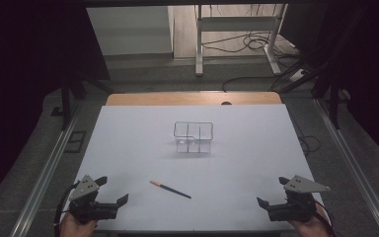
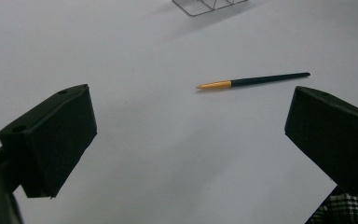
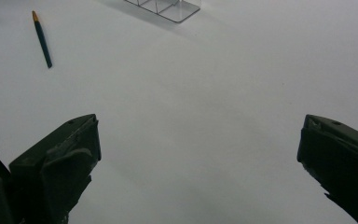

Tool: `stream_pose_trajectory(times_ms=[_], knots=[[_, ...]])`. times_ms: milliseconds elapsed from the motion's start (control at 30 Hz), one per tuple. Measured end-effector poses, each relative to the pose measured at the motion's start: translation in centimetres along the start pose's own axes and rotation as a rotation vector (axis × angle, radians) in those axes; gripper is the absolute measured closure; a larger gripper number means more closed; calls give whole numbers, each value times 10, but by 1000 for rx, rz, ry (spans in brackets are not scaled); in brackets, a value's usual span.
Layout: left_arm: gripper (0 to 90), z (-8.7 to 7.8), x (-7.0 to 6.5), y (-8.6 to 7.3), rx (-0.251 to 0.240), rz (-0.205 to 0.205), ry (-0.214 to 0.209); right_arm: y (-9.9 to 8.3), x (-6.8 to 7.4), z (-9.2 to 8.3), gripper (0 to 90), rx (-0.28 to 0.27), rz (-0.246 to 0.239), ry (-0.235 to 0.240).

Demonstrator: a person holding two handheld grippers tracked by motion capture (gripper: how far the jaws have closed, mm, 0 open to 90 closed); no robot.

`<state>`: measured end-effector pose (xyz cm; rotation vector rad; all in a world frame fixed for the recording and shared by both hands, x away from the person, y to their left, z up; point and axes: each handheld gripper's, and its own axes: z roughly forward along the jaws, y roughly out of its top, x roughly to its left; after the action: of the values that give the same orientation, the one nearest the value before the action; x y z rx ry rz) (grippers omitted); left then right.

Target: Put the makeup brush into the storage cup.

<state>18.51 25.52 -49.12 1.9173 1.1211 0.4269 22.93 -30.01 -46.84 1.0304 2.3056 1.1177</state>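
Pen lying loose on the counter

Both grippers' fingers are spread wide and empty; the pen is seen ahead of the left gripper, well apart from the right gripper.

Table: matt white sheet, smooth; bare wood strip at far edge. Organizer: clear glossy plastic, thin walls. Pen: smooth, dark barrel, orange end, slight sheen. Left claw and right claw: matt black plastic; right pads look scuffed. Grey plates: dull metal-like.
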Motion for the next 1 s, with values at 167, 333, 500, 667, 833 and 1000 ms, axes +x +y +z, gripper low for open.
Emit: stream_pose_trajectory(times_ms=[167,333,500,667,833,1000], knots=[[26,0,1,0,-3,-9,-2,0,1,1,0,6,-4,1],[22,-1,1,1,-3,-6,12,0,2,2,0,14,-14,-1],[21,0,1,3,2,-7,8,0,2,2,0,19,-20,-1],[19,3,-2,7,12,9,-6,0,3,3,0,23,-24,0],[18,6,-6,11,17,25,-11,0,3,4,0,24,-22,1],[17,8,-8,14,20,32,-15,0,3,4,0,25,-23,1]])
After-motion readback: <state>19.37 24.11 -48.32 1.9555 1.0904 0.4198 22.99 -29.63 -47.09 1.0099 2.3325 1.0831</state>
